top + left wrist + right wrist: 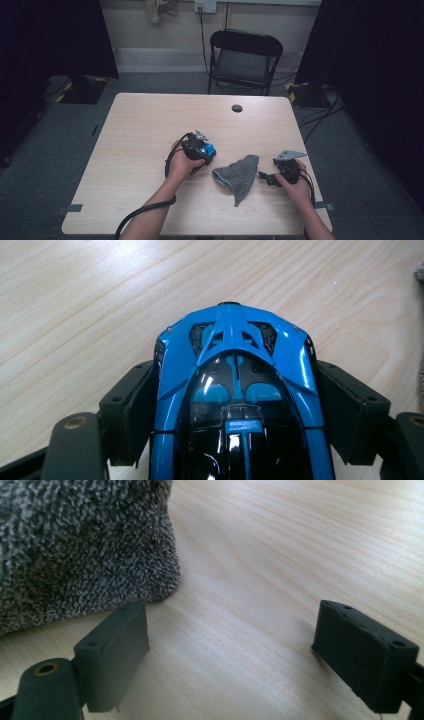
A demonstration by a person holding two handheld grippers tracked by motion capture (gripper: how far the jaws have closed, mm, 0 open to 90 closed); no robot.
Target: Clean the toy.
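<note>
On the pale wood tabletop [145, 130] before a black chair [244, 59], left tongs [235, 405] pinch a blue toy car [235, 385]; right tongs [232, 655] gape beside a grey cloth [75, 545].

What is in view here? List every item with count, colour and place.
toy car: one, blue and black, clamped between the left gripper's fingers, left of the cloth
cloth: one, grey, crumpled on the table between the grippers
table: one, light wood, centre
folding chair: one, black, behind the table
left gripper: one, black, shut on the toy car
right gripper: one, black, fingers open beside the cloth
</note>
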